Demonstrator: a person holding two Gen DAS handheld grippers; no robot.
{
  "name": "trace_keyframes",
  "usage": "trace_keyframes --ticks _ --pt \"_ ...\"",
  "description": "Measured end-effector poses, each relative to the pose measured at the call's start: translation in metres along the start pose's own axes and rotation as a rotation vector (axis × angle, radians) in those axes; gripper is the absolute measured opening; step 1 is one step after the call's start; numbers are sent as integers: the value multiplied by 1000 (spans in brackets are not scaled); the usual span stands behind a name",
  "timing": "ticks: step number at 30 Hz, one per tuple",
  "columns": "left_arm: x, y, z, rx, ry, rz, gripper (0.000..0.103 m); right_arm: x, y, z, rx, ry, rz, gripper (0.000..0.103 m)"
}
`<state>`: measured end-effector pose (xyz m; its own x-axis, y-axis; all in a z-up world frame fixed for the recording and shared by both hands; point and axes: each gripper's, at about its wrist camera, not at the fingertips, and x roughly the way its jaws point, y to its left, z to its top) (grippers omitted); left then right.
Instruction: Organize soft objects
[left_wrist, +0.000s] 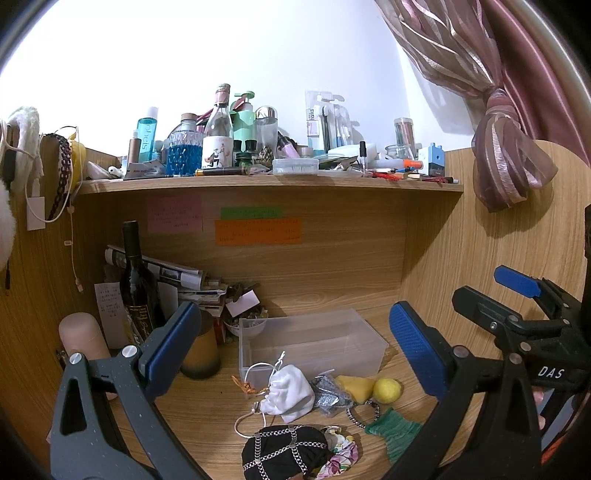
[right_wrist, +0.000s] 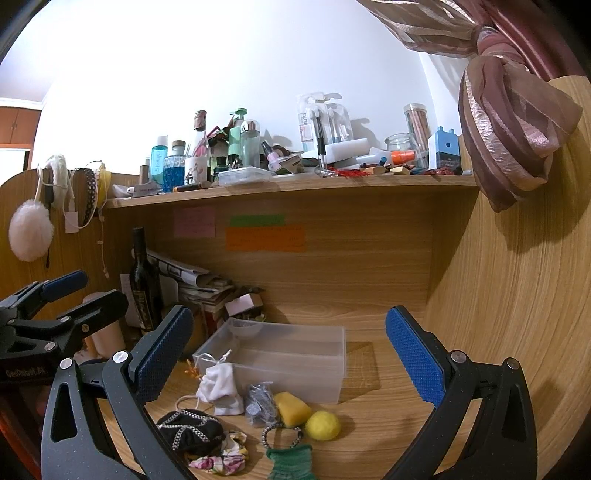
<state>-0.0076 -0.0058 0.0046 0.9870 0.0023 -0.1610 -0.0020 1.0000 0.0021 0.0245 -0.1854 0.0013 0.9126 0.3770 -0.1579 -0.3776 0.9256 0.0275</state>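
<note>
Soft items lie on the wooden desk in front of a clear plastic bin (left_wrist: 314, 345) (right_wrist: 295, 363): a white drawstring pouch (left_wrist: 290, 393) (right_wrist: 219, 387), a silver glitter piece (left_wrist: 328, 397) (right_wrist: 260, 404), a yellow sponge wedge (left_wrist: 354, 387) (right_wrist: 293, 408), a yellow felt ball (left_wrist: 387, 389) (right_wrist: 323, 424), a black chain-pattern pouch (left_wrist: 284, 452) (right_wrist: 190, 430), a floral scrunchie (left_wrist: 340, 458) (right_wrist: 221, 459) and a green knitted piece (left_wrist: 391, 430) (right_wrist: 291, 461). My left gripper (left_wrist: 295, 343) and right gripper (right_wrist: 291, 350) are open and empty, above the items.
A wine bottle (left_wrist: 138, 284), a frosted amber cup (left_wrist: 201, 347), a pink cylinder (left_wrist: 83, 336) and stacked papers (left_wrist: 177, 277) stand at the back left. A cluttered shelf (left_wrist: 266, 182) runs above. A tied curtain (left_wrist: 509, 158) hangs at the right wall.
</note>
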Motion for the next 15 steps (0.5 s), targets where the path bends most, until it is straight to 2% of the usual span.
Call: trace_keyframes --ticks 15 --pt "-1 -1 -1 0 -4 -1 103 -1 2 2 -3 -6 1 103"
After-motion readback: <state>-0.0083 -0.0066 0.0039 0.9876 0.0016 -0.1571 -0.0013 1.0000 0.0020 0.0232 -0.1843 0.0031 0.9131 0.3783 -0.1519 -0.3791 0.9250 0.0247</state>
